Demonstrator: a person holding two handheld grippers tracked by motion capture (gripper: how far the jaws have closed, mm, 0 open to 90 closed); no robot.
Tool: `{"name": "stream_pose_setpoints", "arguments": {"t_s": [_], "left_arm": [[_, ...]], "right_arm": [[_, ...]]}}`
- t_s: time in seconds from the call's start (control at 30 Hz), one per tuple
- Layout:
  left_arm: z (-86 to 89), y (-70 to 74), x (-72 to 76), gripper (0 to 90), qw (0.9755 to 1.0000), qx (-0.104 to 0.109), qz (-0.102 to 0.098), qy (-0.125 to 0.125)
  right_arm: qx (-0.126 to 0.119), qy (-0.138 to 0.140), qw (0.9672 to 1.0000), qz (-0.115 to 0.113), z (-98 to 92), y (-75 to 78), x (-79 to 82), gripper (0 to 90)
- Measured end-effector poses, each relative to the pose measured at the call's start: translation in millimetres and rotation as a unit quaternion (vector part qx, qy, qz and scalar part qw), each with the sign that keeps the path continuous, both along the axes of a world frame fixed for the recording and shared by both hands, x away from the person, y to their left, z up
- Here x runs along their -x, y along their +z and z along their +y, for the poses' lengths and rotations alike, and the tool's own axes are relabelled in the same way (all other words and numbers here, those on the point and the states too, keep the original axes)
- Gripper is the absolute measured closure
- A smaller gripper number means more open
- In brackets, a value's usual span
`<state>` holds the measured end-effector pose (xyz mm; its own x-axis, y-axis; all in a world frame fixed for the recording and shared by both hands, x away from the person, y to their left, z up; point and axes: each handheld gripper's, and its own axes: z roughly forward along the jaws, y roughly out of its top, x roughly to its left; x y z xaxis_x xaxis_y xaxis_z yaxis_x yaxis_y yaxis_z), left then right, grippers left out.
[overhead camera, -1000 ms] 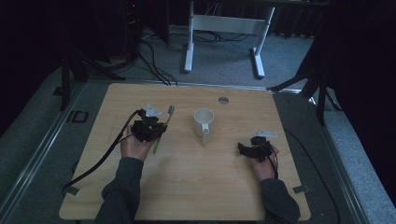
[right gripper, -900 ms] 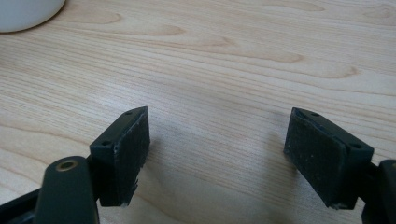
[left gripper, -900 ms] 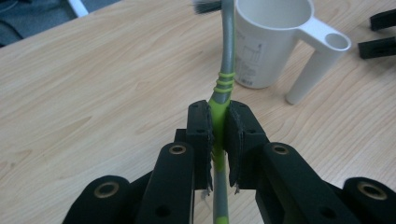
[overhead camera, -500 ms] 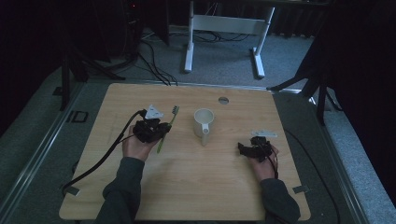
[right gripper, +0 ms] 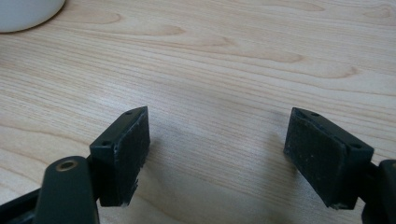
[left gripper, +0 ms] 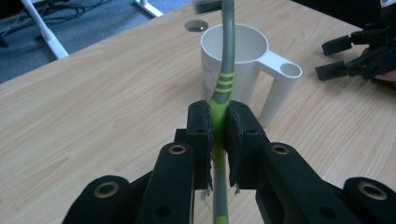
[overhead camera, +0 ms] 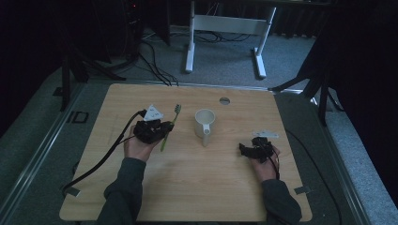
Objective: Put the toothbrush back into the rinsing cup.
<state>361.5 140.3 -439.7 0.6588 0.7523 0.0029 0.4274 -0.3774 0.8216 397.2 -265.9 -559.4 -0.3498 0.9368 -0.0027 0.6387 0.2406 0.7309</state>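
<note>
A green and grey toothbrush [left gripper: 223,84] is clamped by its handle between the pads of my left gripper [left gripper: 219,135], bristles pointing away toward a white mug [left gripper: 245,65]. From above, the left gripper [overhead camera: 162,131] sits left of centre with the toothbrush [overhead camera: 170,125] slanting past it, and the mug [overhead camera: 204,123] stands at mid-table with its handle toward the person. My right gripper [right gripper: 217,154] hovers low over bare wood, jaws wide apart with nothing between them. In the high view the right gripper [overhead camera: 245,149] rests right of the mug.
The wooden table [overhead camera: 187,187] has a round cable hole [overhead camera: 225,100] near its far edge and tape marks at the front corners. A black cable [overhead camera: 101,161] trails from the left gripper off the front left. A white desk frame [overhead camera: 225,28] stands on the floor beyond.
</note>
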Motion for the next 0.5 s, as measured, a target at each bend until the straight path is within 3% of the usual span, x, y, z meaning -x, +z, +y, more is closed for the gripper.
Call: {"name": "stream_pose_setpoints", "arguments": {"t_s": [0.5], "left_arm": [[0.1, 2.5, 2.1, 80.4, 0.9995, 0.022, -0.020, -0.013]], "right_arm": [[0.000, -0.001, 1.0000, 0.000, 0.1, 0.0, 0.0, 21.9]]}}
